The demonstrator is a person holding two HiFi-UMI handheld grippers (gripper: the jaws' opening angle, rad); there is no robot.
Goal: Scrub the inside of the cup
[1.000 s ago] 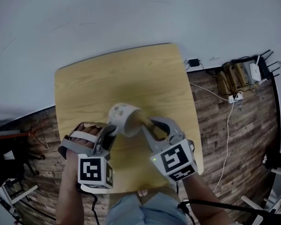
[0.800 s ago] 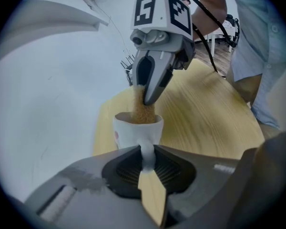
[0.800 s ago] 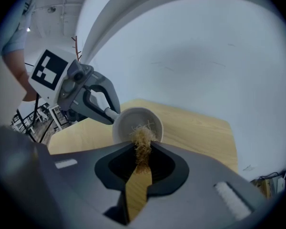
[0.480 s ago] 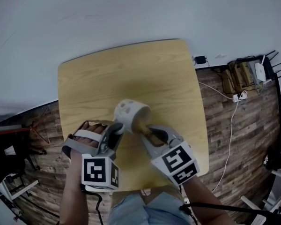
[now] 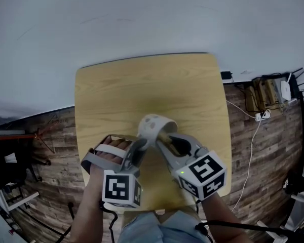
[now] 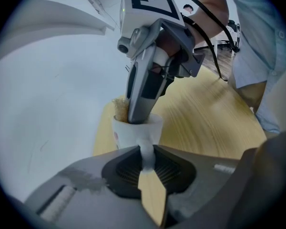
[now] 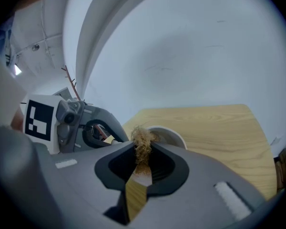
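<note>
White wall [image 5: 142, 19] and plank floor [image 5: 253, 161] frame a pale wooden table [image 5: 192, 85], where a person works two handheld grippers over its near half. There the left gripper [image 5: 141, 147] pinches the handle [image 6: 146, 154] of a small white cup [image 5: 154, 125], holding it tilted, while the right gripper [image 5: 163, 137] clamps a tan fibrous scrubber [image 7: 143, 144] pushed into the cup's mouth. Light, rigid and probably glazed, the cup looks slippery and breakable; its handle seems the surest hold. The scrubber appears soft and springy.
</note>
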